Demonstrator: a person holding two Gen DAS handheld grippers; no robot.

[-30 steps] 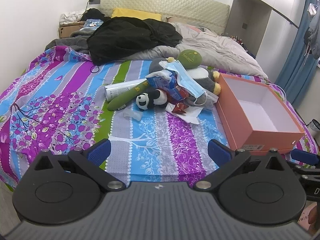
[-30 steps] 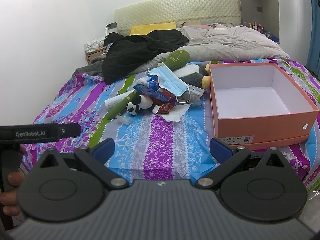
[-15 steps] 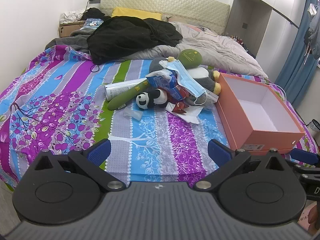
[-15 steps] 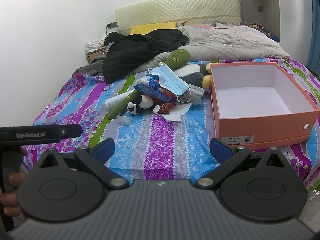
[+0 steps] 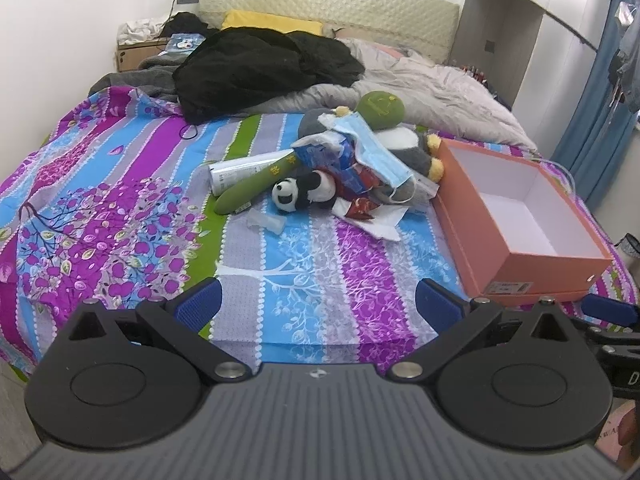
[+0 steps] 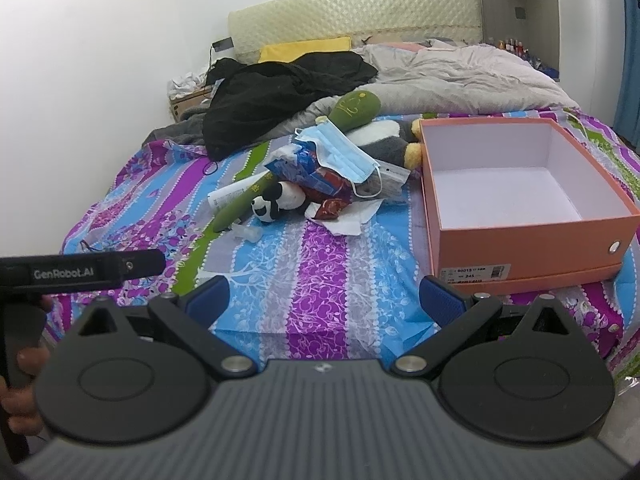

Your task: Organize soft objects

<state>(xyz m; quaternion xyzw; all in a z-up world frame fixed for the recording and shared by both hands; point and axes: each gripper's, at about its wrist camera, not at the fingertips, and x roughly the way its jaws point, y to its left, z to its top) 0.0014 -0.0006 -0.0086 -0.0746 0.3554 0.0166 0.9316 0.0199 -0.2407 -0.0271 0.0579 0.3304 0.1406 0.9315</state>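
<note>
Bed w/ striped purple/blue sheet fills both views; rumpled dark clothes and grey duvet sit at the headboard end. Orange box sits open and bare inside, on the bed's right side, long axis running from the near edge toward the headboard.

Just left of the box, touching or nearly so, is the pile: grey plush at the back w/ a green plush on top, blue mask draped over the middle, wrappers and tissue underneath. A long green stick toy lies diagonally, near tip pointing down-left toward the bed's foot, far end buried in the pile. Panda lies on its side at the pile's front, face toward the cameras, body running right into the wrappers.

Left gripper and right gripper both hover at the foot of the bed, fingers spread wide, nothing between them, well apart from the pile.

Step, as I judge it: the start, approach only, nothing boxed yet. Next move prob. calls for reaching fwd to the panda, the most exposed soft item, then carrying it right into the box; mask straps may snag.
</note>
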